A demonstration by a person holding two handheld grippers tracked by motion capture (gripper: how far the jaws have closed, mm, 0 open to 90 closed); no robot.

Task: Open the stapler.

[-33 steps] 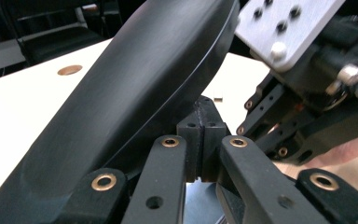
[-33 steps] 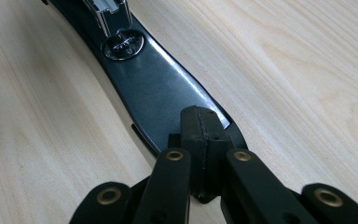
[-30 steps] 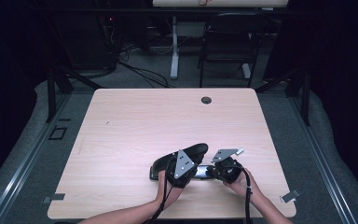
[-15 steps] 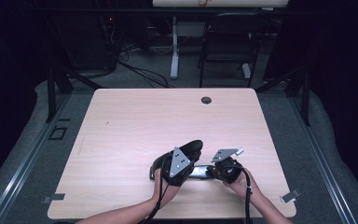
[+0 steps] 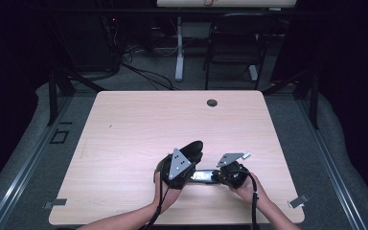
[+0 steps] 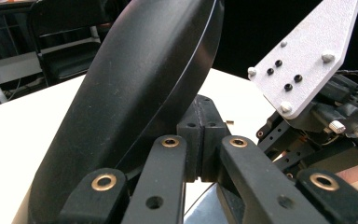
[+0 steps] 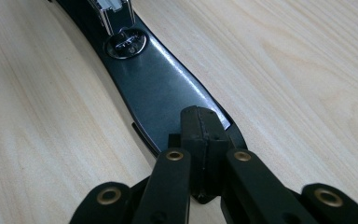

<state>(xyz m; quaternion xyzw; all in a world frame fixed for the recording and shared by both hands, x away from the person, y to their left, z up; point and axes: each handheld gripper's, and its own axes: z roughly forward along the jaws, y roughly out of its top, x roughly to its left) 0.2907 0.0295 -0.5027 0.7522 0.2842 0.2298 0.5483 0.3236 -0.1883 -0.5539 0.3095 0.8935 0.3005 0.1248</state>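
The stapler [image 5: 191, 165] lies opened near the table's [image 5: 139, 129] front edge, between both grippers. The right gripper [image 7: 200, 140], jaws closed, presses on the base's [image 7: 158, 88] end. The left gripper [image 6: 200, 135], jaws closed, rests beside the raised top arm [image 6: 140, 84].

room: dark | floor [image 5: 19, 158]: grey carpet | table [image 5: 139, 129]: light wood | behind: black chair [image 5: 232, 52], cables [image 5: 139, 72]

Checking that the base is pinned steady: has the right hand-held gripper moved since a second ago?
No. The right hand-held gripper sits at the same spot below the table's hole.
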